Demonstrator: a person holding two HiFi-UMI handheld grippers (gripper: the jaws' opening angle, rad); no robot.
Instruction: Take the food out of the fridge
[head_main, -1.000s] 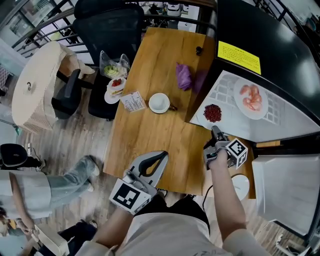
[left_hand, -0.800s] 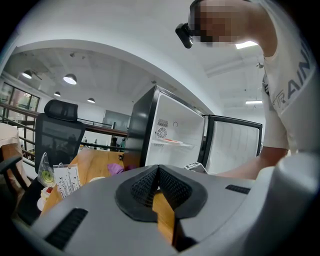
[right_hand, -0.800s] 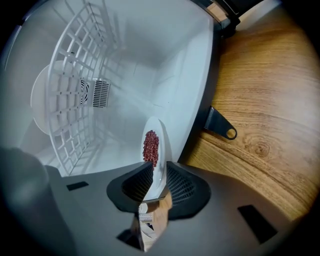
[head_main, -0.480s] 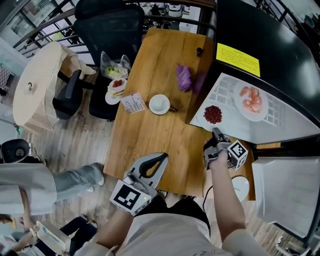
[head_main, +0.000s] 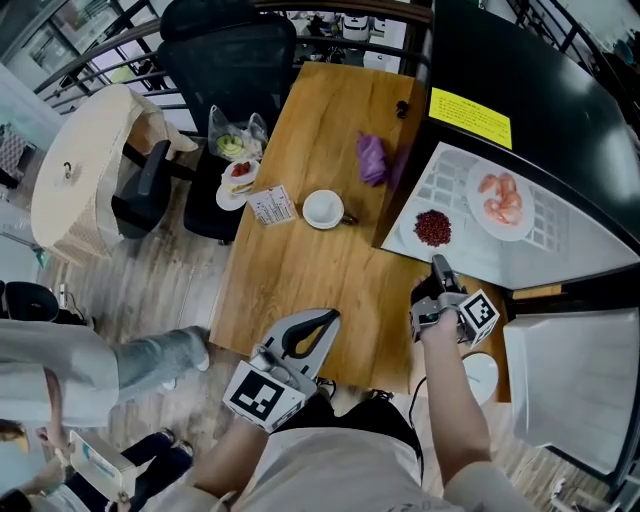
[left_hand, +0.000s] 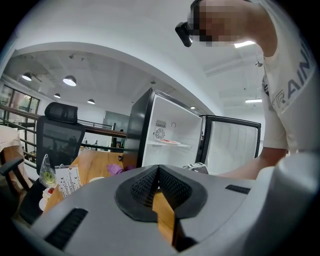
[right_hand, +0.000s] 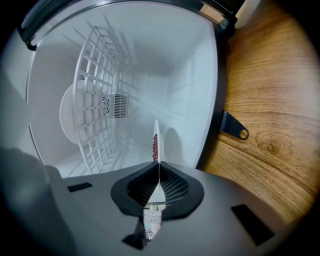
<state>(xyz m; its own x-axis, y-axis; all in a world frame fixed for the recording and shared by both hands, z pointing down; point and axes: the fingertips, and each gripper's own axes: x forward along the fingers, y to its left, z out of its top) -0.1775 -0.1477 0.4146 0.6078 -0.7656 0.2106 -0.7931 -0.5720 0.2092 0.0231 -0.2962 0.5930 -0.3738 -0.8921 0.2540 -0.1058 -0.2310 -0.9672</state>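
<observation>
Right claw (right_hand: 158, 174) is clamped tight on the rim of a small white plate (head_main: 432, 228) of red food. It sits at the front of the open fridge (head_main: 560, 90), just beside the table (head_main: 300, 270). Deeper in, a second plate (head_main: 503, 197) with pink food rests on the wire shelf (head_main: 448, 180). Left claw (head_main: 324, 320) hovers over the table's near edge, tips pressed together, holding nothing.
</observation>
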